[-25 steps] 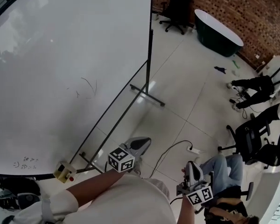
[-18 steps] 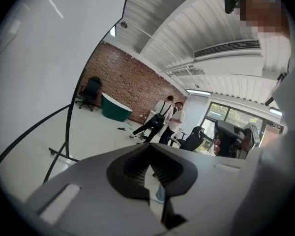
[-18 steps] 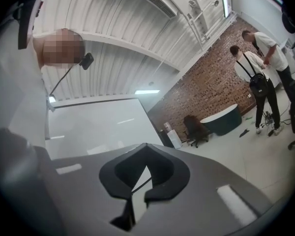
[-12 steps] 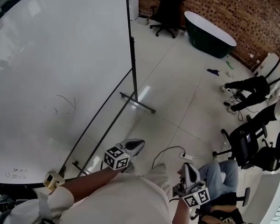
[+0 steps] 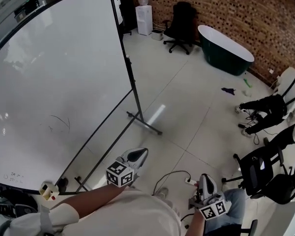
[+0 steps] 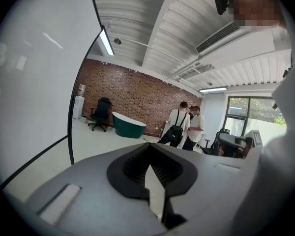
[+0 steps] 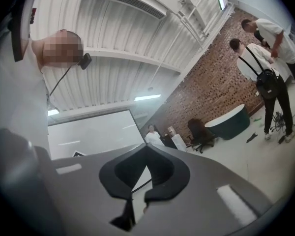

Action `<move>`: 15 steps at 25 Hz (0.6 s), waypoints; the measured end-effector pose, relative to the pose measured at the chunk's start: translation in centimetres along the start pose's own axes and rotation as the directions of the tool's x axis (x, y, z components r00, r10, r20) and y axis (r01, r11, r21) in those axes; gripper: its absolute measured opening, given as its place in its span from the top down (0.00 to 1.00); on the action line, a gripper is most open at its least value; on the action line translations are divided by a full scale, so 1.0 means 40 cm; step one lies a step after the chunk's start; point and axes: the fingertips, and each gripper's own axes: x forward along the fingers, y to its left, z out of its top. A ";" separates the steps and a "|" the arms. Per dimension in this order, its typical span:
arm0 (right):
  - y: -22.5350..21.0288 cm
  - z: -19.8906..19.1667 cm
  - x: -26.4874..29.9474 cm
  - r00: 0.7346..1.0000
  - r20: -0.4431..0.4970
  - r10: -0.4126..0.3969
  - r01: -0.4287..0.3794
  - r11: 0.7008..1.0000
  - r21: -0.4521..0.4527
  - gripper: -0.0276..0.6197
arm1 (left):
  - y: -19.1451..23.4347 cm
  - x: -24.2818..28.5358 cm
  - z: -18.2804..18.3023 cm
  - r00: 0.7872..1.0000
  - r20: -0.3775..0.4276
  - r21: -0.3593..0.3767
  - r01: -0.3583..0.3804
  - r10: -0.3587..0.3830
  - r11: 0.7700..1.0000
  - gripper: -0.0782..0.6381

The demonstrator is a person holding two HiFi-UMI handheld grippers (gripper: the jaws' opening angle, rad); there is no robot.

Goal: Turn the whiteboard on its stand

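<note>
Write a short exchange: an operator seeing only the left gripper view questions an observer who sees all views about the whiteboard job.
Operator: Is the right gripper holding anything?
Observer: No, it is shut and empty.
Operator: Any marks on the whiteboard?
Observer: Faint scribbles sit low on it.
Operator: Anything at its bottom corner?
Observer: A small cream box with red dots.
</note>
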 end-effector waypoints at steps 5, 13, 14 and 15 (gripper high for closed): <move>-0.169 -0.024 0.003 0.996 -0.056 -0.070 0.076 0.991 0.110 0.95 | -0.048 0.039 -0.049 0.997 -0.038 0.004 -0.070 0.070 0.998 0.86; -0.286 -0.045 0.103 0.978 -0.193 -0.074 0.096 0.990 0.105 0.95 | 0.026 0.123 -0.062 0.980 -0.042 -0.074 -0.198 0.195 0.977 0.86; -0.298 -0.044 0.126 0.976 -0.209 -0.066 0.087 0.992 0.093 0.95 | 0.038 0.148 -0.066 0.980 -0.043 -0.083 -0.199 0.196 0.976 0.86; -0.311 -0.042 0.148 0.974 -0.221 -0.056 0.076 0.993 0.085 0.95 | 0.048 0.176 -0.069 0.980 -0.046 -0.089 -0.197 0.194 0.976 0.86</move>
